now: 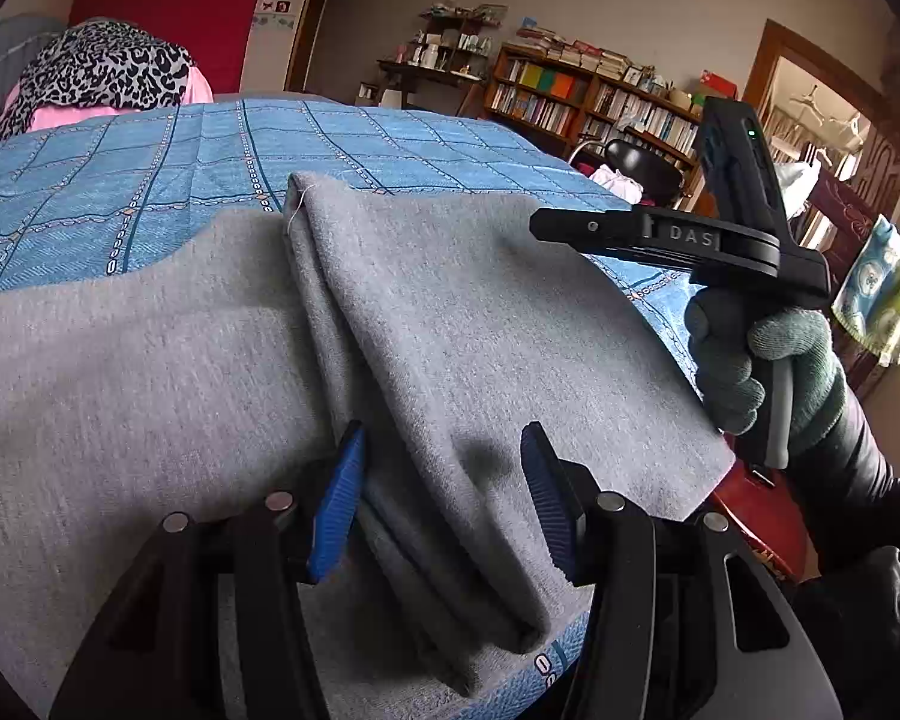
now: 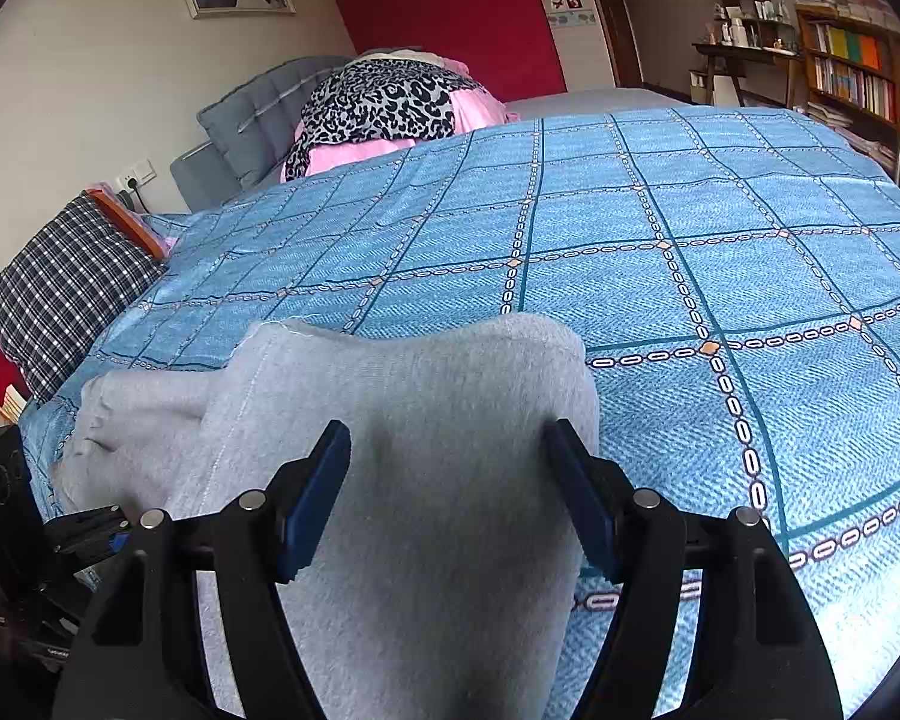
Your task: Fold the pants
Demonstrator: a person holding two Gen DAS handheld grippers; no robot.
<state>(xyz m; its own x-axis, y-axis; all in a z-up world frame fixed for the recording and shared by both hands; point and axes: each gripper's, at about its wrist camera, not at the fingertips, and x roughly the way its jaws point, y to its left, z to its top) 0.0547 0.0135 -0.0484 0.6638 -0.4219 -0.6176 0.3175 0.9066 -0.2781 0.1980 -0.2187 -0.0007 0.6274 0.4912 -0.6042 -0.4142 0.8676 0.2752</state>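
Bed: blue chain-check bedspread (image 2: 720, 228) covers the whole work surface. Leopard-print and pink bedding (image 2: 384, 108) is heaped at the headboard end, well apart from the work; a checked cushion (image 2: 66, 288) sits off the bed's edge.

Pants: the grey pants (image 1: 150, 360) lie on the bedspread near you. In the left wrist view one layer is already laid over another, with a fold ridge running away from the camera towards a hem corner with a loose white thread. In the right wrist view a rounded end of the grey fabric bulges up between the fingers, with a bunched section off to its left.

Step in hand (judgement): mid-fold. A first lengthwise fold looks made; the cross fold is not yet done.

Tools: your left gripper (image 1: 444, 498) has its blue pads spread apart, straddling the fold ridge with cloth between but not pinched. Your right gripper (image 2: 447, 492) is likewise spread wide, fabric lying between the pads with clear gaps either side. Your gloved right hand (image 1: 762, 384) holds its handle, beside the pants' edge.

Next move (judgement): close each pair of pads on a full stack of layers, not just the top ply, then lift both ends evenly so the ridge stays straight.
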